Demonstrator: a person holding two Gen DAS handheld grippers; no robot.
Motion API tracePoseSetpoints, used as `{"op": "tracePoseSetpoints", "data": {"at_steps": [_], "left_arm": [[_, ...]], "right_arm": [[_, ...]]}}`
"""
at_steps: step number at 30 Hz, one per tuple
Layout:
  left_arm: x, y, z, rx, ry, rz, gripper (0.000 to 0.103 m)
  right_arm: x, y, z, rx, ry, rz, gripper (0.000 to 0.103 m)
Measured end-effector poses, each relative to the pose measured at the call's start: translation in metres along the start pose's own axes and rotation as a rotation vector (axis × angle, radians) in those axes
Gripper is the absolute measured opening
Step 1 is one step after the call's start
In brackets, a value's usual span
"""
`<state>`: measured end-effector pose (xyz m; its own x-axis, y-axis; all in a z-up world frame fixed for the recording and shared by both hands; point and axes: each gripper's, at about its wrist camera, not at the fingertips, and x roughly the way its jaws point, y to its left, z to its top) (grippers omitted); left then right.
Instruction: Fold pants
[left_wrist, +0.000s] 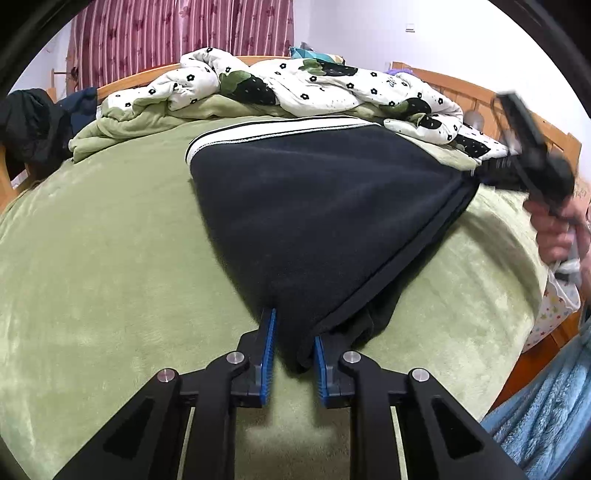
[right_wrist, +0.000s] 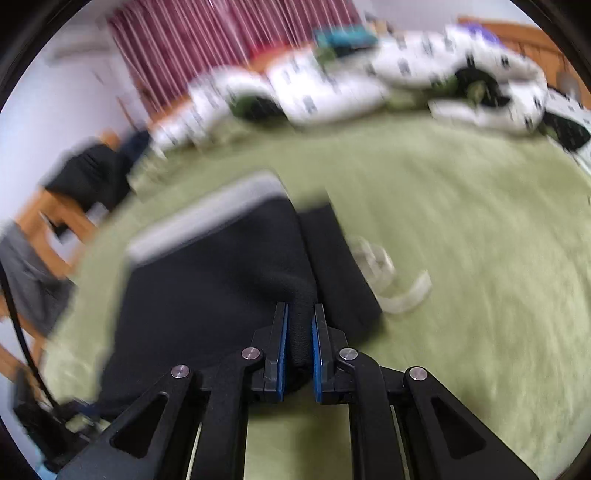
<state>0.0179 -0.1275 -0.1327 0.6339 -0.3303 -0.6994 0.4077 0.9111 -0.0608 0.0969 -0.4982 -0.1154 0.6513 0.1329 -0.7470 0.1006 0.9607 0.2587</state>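
Between the blue pads of the left gripper (left_wrist: 293, 341), at 6 o'clock in its own view, sits a bunched corner of the black pants (left_wrist: 314, 206) — the 2 fingers pinch it. The right gripper (right_wrist: 299, 336) likewise clamps a thick fold of the same cloth; from the left view it appears at 2 o'clock, held by a hand (left_wrist: 557, 229). The fabric stretches taut between both grips, probably so the pants can be carried over evenly into a fold. Their white striped waistband (left_wrist: 280, 131) lies at 12 o'clock on the green blanket (left_wrist: 110, 258). Beyond, a floral quilt (left_wrist: 295, 85) is heaped — well clear of the work.
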Motion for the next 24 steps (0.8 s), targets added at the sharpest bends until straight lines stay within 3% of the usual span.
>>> {"op": "tracePoseSetpoints", "data": {"at_steps": [1, 3, 5, 8, 9, 10, 12, 15, 18, 22, 24], "left_arm": [[-0.001, 0.001, 0.001, -0.014, 0.000, -0.006, 0.019], [0.002, 0.008, 0.004, -0.076, 0.018, -0.041, 0.033], [0.013, 0.015, 0.003, -0.118, 0.052, -0.026, 0.042], [0.024, 0.030, -0.001, -0.261, 0.065, -0.084, 0.039], [0.024, 0.031, -0.001, -0.273, 0.063, -0.097, 0.027], [0.022, 0.029, 0.000, -0.260, 0.064, -0.110, 0.025], [0.011, 0.025, 0.002, -0.217, 0.019, -0.080, 0.019], [0.002, 0.026, 0.002, -0.214, 0.000, -0.088, 0.019], [0.020, 0.030, -0.007, -0.246, 0.071, -0.097, 0.020], [0.009, 0.023, -0.004, -0.171, 0.080, -0.093, 0.024], [0.000, 0.022, -0.003, -0.128, 0.100, -0.121, 0.033]], "right_arm": [[-0.003, -0.001, -0.001, -0.007, -0.011, 0.006, 0.011], [-0.017, -0.002, 0.000, -0.003, -0.046, 0.039, 0.013], [-0.020, -0.007, 0.000, 0.011, -0.048, 0.047, 0.017], [0.002, -0.013, -0.003, 0.065, 0.012, 0.068, 0.028], [0.010, -0.011, -0.005, 0.075, 0.038, 0.070, 0.027], [0.013, -0.009, -0.007, 0.067, 0.039, 0.058, 0.027], [0.001, -0.001, -0.008, 0.019, 0.003, 0.078, 0.010], [-0.027, 0.000, -0.011, 0.036, -0.063, 0.140, 0.010], [-0.002, -0.001, -0.022, 0.024, 0.036, 0.046, 0.010], [0.000, 0.008, -0.023, -0.034, 0.055, -0.002, 0.014], [-0.016, 0.014, -0.019, -0.070, 0.030, -0.037, 0.028]]}}
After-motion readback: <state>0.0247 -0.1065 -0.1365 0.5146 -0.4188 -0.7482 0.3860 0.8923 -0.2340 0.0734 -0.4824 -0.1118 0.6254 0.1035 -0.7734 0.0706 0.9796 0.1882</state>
